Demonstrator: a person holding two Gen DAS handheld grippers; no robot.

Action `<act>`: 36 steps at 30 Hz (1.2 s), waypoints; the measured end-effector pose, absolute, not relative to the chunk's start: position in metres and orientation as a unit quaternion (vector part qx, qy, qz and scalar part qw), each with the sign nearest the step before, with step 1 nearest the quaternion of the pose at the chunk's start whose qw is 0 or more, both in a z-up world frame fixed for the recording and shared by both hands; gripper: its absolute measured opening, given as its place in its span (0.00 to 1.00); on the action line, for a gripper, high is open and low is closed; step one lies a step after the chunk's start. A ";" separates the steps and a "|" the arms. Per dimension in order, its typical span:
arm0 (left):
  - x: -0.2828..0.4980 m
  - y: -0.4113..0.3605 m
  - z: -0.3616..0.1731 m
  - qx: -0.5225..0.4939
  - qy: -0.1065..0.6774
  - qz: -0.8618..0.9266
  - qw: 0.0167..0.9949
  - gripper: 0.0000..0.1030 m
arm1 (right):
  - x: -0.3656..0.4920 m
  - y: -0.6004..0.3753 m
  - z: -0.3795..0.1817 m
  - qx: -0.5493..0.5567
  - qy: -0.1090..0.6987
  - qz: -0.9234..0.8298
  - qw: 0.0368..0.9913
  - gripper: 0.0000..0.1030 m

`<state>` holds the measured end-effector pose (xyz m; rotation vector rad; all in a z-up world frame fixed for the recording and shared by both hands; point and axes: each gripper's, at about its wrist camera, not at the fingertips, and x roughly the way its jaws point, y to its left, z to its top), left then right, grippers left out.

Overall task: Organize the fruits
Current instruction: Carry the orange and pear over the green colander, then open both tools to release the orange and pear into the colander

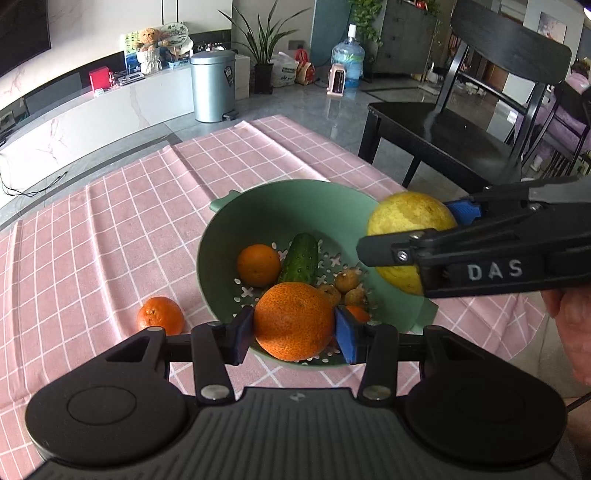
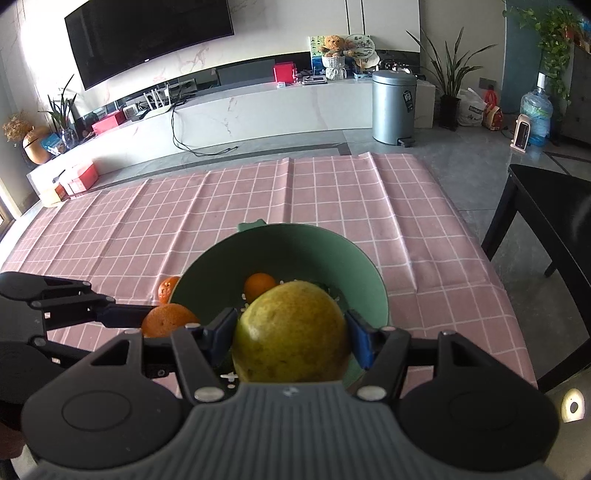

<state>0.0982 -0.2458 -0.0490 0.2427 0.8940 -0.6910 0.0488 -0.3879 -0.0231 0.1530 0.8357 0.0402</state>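
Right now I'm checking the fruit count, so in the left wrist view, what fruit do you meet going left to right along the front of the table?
Small orange on the cloth → large orange clamped in the left gripper → yellow-green fruit clamped in the right gripper.

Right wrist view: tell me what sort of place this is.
Most likely a home living and dining room. A big wall TV hangs over a long low marble cabinet, a pedal bin and a potted plant stand on the tiled floor, and the table wears a pink checked cloth.
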 end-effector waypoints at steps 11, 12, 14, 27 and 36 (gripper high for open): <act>0.116 -0.276 -0.077 0.128 0.451 -0.329 0.820 0.51 | 0.092 -0.393 -0.070 0.079 0.445 0.032 0.891 0.59; 0.117 -0.278 -0.080 0.129 0.452 -0.329 0.819 0.51 | 0.093 -0.395 -0.074 0.078 0.449 0.033 0.890 0.59; 0.117 -0.281 -0.083 0.130 0.456 -0.328 0.817 0.52 | 0.095 -0.397 -0.081 0.077 0.456 0.034 0.886 0.59; 0.117 -0.278 -0.083 0.124 0.462 -0.319 0.818 0.59 | 0.096 -0.390 -0.079 0.047 0.447 0.026 0.893 0.61; 0.110 -0.264 -0.057 0.113 0.442 -0.313 0.833 0.64 | 0.083 -0.386 -0.049 0.043 0.426 0.018 0.903 0.61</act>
